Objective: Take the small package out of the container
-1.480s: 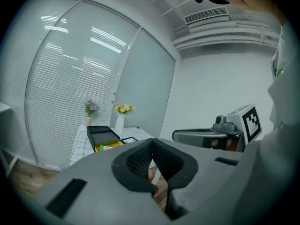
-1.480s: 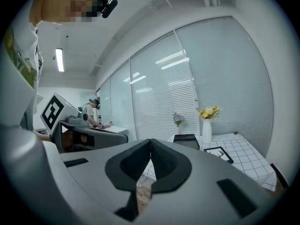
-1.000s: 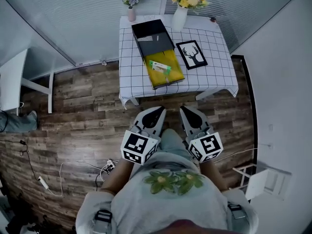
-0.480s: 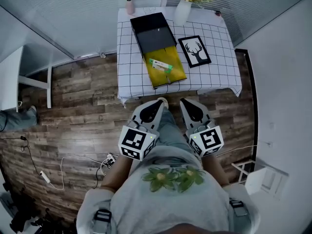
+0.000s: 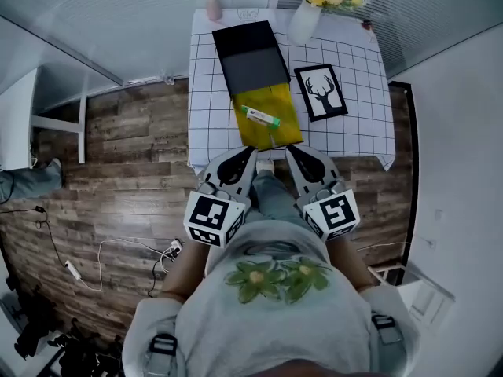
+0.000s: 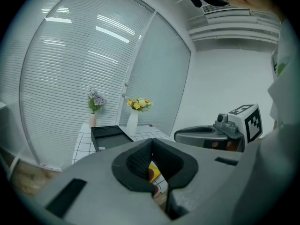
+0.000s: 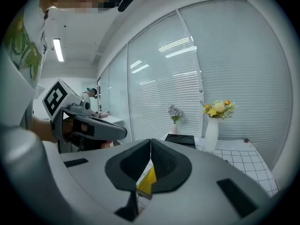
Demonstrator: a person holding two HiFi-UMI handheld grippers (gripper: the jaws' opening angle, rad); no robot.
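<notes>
The small green-and-white package (image 5: 260,116) lay inside the shallow yellow container (image 5: 273,137), which sat on the table with a white grid-pattern cloth (image 5: 211,124), against the near end of a flat black box (image 5: 250,57). The grey left gripper (image 5: 248,155) and grey right gripper (image 5: 291,151) hung side by side near the table's front edge, well apart from the package, each clenched on nothing.

It seems an office-like room dressed as a home corner: walls of blinds (image 5: 118,14), wood-plank floor (image 5: 118,187), a table with checked cloth (image 5: 211,93), a vase of yellow flowers (image 5: 302,23) and a framed deer picture (image 5: 320,91).
</notes>
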